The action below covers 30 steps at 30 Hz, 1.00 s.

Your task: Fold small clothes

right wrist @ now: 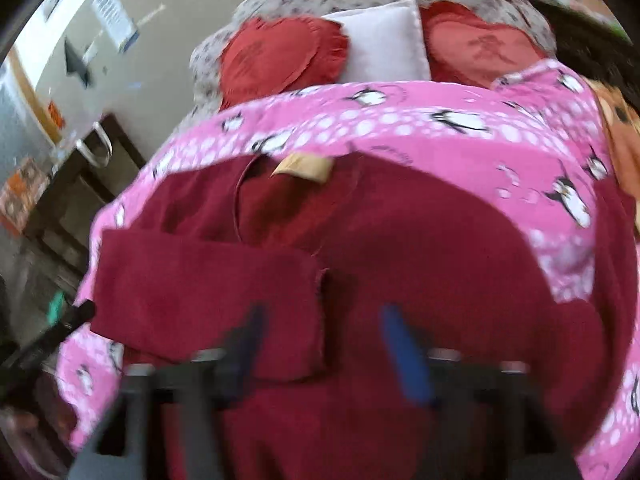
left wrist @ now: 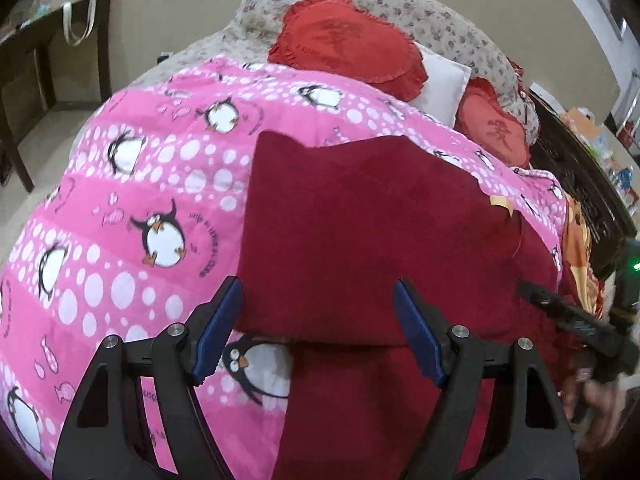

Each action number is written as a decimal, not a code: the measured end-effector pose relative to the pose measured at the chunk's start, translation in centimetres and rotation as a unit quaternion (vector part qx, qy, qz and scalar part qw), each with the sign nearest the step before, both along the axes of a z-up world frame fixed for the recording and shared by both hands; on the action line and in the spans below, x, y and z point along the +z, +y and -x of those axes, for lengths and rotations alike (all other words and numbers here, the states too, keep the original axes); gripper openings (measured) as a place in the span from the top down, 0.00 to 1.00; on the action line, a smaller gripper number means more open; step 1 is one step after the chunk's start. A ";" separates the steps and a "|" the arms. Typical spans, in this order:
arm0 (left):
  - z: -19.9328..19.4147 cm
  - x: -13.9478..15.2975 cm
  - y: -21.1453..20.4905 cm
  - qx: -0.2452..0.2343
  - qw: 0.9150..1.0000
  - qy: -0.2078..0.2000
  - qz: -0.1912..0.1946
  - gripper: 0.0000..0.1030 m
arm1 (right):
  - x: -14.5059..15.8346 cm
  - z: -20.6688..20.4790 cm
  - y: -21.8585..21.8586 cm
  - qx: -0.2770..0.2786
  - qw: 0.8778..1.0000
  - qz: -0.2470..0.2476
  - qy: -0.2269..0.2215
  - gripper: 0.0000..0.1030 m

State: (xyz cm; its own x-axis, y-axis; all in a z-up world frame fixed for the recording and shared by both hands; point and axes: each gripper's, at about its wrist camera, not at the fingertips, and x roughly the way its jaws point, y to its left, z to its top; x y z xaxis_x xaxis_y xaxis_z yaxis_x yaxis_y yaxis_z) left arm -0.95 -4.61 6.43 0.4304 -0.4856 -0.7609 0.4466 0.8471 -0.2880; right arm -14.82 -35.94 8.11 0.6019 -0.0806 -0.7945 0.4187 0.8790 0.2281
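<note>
The left gripper hangs over the near edge of the bed with its blue-padded jaws standing well apart and nothing pressed between them. Between and just beyond the jaws lies the dark red garment, spread on the pink penguin blanket; a folded flap of it ends just past the left jaw, and a penguin print shows in the gap under that flap. A beige neck label sits beyond the right jaw.

The right gripper is over the same garment, its jaws also apart; motion blur smears both fingers, so whether their tips touch the cloth cannot be told. Left of its jaws a sleeve lies folded across the body, and the label is straight ahead at the collar.

Right of the left jaws, the other tool and part of a hand enter at the frame edge, blurred. An orange cloth lies far right of the right jaws, cut off by the frame.

Farther on, two red heart cushions flank a white pillow on a floral sheet. A dark wooden table with a bag's handles stands far left; cluttered items at far right are too small to identify.
</note>
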 end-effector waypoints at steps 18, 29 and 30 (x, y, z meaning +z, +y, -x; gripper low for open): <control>-0.4 0.3 -1.2 0.009 1.000 -0.007 0.002 0.25 | 0.3 2.2 -4.8 -0.093 0.995 0.046 0.014 0.94; -0.4 0.1 -1.4 0.013 1.000 -0.002 -0.004 0.25 | -0.1 0.0 -1.9 -0.013 0.998 0.065 0.002 0.47; -0.5 0.1 -1.1 0.016 1.000 -0.001 -0.006 0.25 | -0.9 -0.7 -2.0 -0.011 0.998 0.062 0.016 0.65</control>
State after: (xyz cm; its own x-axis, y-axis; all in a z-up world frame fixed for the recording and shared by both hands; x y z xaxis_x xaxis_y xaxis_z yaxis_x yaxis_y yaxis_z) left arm -0.49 -5.74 6.56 0.4478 -0.4631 -0.7649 0.4200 0.8641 -0.2773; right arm -14.12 -37.91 7.18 0.5726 -0.1931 -0.7968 0.4441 0.8900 0.1034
